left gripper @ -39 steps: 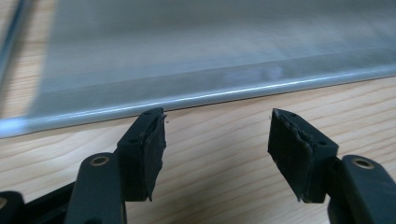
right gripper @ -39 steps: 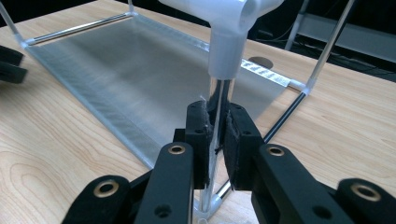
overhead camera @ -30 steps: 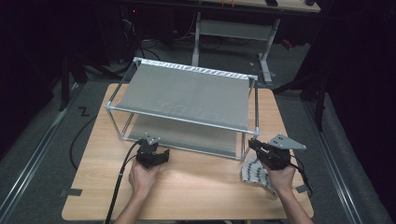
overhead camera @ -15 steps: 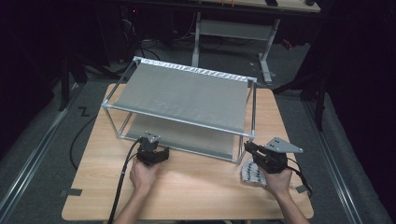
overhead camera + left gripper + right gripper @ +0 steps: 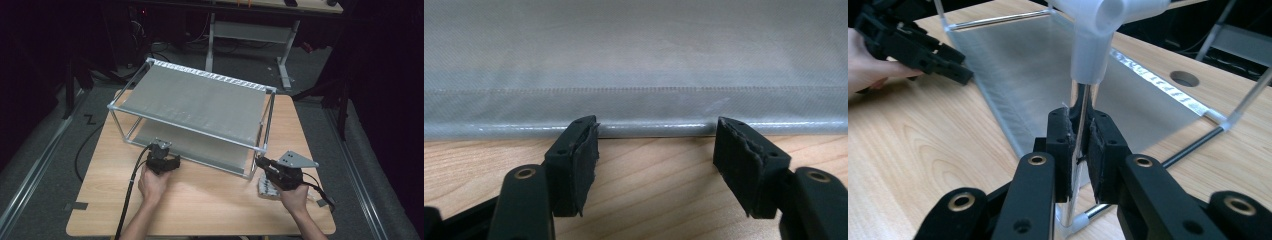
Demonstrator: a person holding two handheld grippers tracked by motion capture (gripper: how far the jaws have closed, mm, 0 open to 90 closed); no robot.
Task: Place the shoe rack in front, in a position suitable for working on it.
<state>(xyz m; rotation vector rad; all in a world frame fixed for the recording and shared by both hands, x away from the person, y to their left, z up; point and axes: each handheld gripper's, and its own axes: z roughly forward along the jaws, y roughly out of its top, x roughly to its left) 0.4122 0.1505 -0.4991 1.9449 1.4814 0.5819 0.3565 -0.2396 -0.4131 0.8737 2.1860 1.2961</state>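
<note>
Since a second ago we've slid our right tongs (image 5: 1079,145) forward off the small grey pad (image 5: 267,187) and up to the rack (image 5: 195,102), and they're now clenched on its front right upright post (image 5: 1079,107). Our left tongs (image 5: 656,155) sit released, jaws wide apart, right at the rack's lower front rail (image 5: 654,129). Rack stands mid-counter (image 5: 210,200).

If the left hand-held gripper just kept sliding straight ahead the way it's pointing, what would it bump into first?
Most likely the shiny metal bottom rail of the two-tier grey fabric shelf rack. The left hand-held gripper is open on the light wooden table, its tips already right by that rail, with grey fabric behind; the exact gap is hard to judge.
</note>
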